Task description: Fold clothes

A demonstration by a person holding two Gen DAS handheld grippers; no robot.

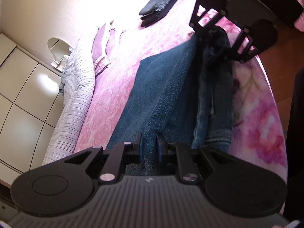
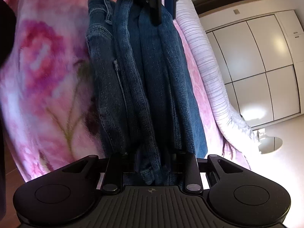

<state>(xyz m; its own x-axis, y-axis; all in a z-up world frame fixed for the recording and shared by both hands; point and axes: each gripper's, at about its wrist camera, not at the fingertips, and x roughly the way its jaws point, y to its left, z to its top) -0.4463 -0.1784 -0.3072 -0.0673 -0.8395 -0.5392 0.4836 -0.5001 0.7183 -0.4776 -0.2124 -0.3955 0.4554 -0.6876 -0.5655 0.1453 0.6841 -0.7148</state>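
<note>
A pair of blue jeans (image 1: 167, 95), folded lengthwise into several layers, is stretched between my two grippers just over the pink floral bedspread (image 1: 117, 87). My left gripper (image 1: 149, 142) is shut on one end of the denim, with the blue pads (image 1: 141, 146) pinching it. At the far end my right gripper (image 1: 213, 43) holds the bunched waistband. In the right wrist view the jeans (image 2: 144, 79) run away from my right gripper (image 2: 152, 161), which is shut on a thick bunch of layers. The left gripper (image 2: 164, 9) holds the opposite end at the top.
A stack of folded dark clothes (image 1: 161, 1) lies farther up the bed. A pink pillow (image 1: 104, 47) and a striped quilt (image 1: 76, 98) lie along the bed's side. White wardrobe doors (image 2: 256, 66) stand beyond. Wooden floor (image 1: 275, 60) and a person's dark clothing (image 1: 296, 133) border the near edge.
</note>
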